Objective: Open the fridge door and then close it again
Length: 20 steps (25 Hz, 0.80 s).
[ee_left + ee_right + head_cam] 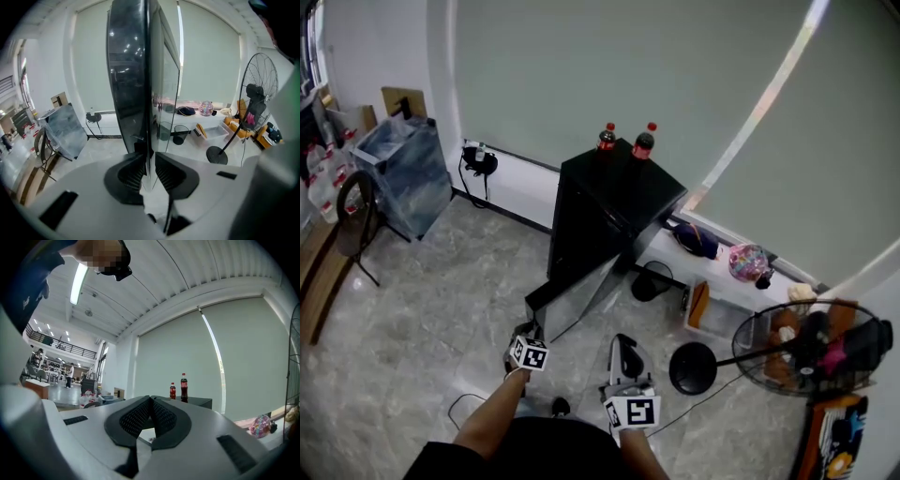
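Bottles (644, 143) w/ red labels atop fridge (614, 197); L claw (149, 169) on door (129, 79)

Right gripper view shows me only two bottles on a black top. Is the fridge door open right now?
Observer: Yes, the fridge door stands swung out from the fridge.
Operator: What is the left hand-held gripper doing?
Observer: The left hand-held gripper is shut on the door's free edge.
Operator: Anything on the floor near the door?
Observer: A black bin stands beside the fridge, right of the door in the head view.
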Tool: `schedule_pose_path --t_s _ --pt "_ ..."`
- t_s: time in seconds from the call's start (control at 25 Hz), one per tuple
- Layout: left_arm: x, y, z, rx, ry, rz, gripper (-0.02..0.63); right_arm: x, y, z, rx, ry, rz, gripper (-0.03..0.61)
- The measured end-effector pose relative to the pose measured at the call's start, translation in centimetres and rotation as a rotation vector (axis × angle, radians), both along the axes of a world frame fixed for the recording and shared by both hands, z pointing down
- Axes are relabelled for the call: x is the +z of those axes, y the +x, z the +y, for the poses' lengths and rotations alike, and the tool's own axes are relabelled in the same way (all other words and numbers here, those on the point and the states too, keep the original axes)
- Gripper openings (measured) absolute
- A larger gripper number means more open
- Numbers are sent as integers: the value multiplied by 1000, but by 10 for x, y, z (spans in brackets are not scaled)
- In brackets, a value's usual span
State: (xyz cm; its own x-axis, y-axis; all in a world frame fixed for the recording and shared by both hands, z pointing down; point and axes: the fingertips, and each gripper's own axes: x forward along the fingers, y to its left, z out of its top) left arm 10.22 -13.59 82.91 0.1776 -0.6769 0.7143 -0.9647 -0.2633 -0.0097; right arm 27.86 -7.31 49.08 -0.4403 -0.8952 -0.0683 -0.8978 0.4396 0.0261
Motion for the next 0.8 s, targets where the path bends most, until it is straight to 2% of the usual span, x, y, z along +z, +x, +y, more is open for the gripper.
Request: schedule_pose_path --t_s 0.4,0.8 --pt "1 29 25 -74 -2 5 63 -1 24 10 -83 11 -14 9" --pt "-1 28 24 -59 -10 -6 57 5 23 7 -133 -5 -14 9"
